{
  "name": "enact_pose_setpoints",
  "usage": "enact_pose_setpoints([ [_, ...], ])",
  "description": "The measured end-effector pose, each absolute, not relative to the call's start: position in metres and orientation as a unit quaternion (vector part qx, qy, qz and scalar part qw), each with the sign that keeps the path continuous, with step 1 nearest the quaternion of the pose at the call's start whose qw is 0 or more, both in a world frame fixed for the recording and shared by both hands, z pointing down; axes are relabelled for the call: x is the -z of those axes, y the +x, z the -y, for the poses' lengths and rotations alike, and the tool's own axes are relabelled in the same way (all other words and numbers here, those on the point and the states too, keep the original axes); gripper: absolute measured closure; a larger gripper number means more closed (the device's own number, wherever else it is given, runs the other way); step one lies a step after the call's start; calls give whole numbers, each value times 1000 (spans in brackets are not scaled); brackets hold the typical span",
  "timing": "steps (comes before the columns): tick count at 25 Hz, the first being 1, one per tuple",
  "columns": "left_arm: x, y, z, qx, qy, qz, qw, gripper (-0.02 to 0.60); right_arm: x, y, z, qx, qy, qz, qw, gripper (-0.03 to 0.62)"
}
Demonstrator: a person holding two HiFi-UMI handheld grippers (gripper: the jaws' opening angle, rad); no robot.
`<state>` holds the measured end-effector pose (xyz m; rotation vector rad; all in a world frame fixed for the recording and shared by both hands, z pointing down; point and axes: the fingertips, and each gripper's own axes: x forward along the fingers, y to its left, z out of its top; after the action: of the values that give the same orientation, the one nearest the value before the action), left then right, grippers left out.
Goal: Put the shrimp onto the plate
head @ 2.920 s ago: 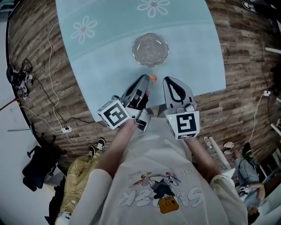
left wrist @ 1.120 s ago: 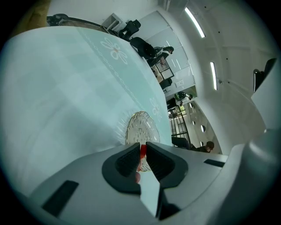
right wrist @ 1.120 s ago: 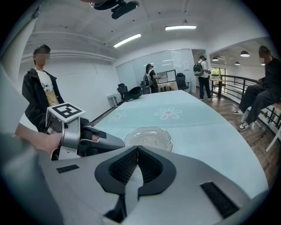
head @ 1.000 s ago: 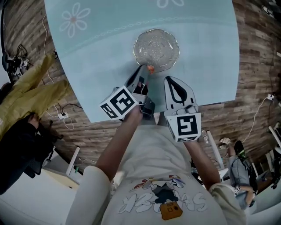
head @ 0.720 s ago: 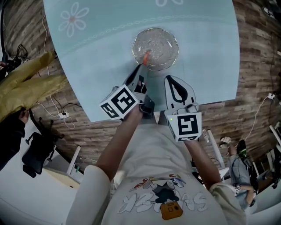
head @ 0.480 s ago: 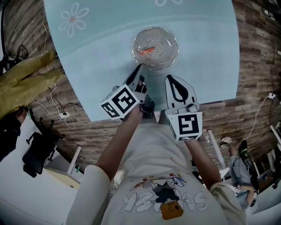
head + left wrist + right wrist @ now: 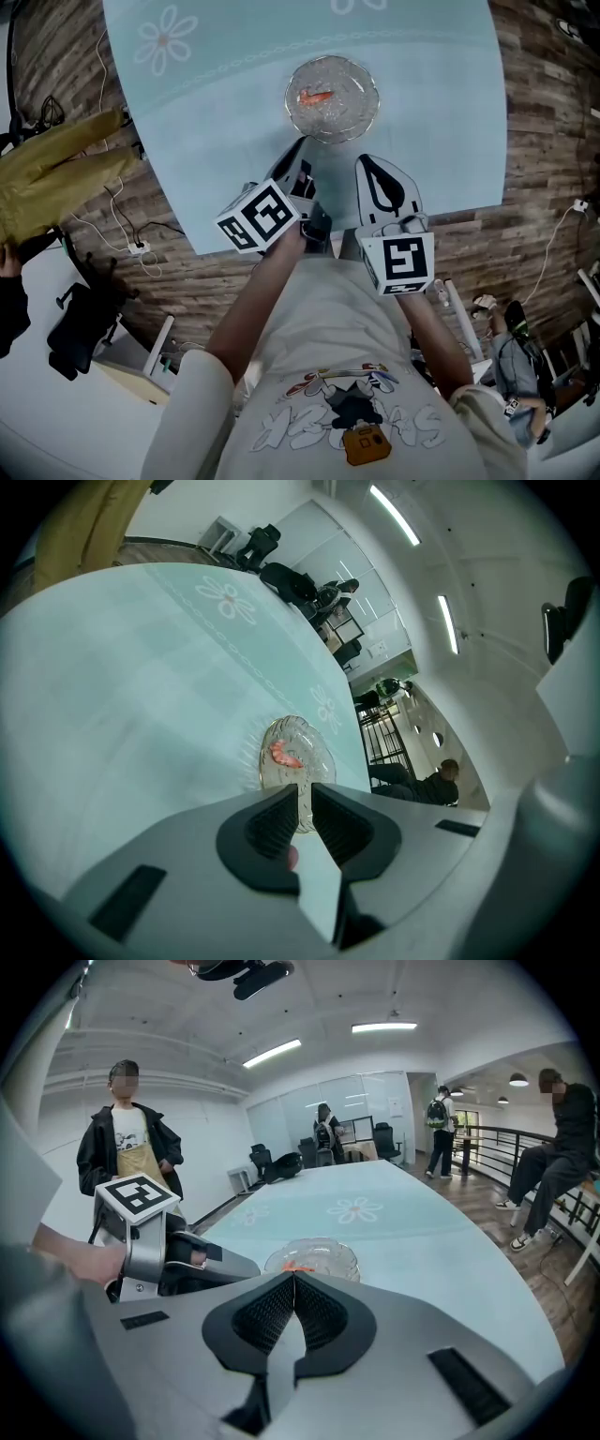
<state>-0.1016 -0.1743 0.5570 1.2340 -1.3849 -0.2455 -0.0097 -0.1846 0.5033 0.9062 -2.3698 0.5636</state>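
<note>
An orange shrimp (image 7: 316, 96) lies inside the clear glass plate (image 7: 360, 105), left of its middle. My left gripper (image 7: 302, 142) hovers just short of the plate's near rim, holding nothing. In the left gripper view its jaws (image 7: 305, 794) stand a narrow gap apart, and beyond them are the plate (image 7: 314, 766) and shrimp (image 7: 284, 756). My right gripper (image 7: 367, 161) rests shut and empty, nearer than the plate and to the right. In the right gripper view its pads (image 7: 293, 1283) touch; the plate (image 7: 328, 1252) and shrimp (image 7: 298, 1267) lie ahead.
The plate sits on a pale teal tablecloth (image 7: 206, 122) with flower prints, near the table's front edge (image 7: 281, 246). A person in a yellow jacket (image 7: 52, 183) is at the left. Cables (image 7: 127, 239) lie on the wooden floor. Other people stand or sit behind the table (image 7: 131, 1152).
The left gripper carried the shrimp from the table's near side up over the plate and let it go. The shrimp now lies in the plate. The right gripper barely moved.
</note>
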Motion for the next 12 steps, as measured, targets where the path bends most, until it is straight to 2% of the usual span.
enact_pose_setpoints([
  [12,-514,-97,161,101,584,580,560,549,-477,-14,185,-208,343,883,244,569],
])
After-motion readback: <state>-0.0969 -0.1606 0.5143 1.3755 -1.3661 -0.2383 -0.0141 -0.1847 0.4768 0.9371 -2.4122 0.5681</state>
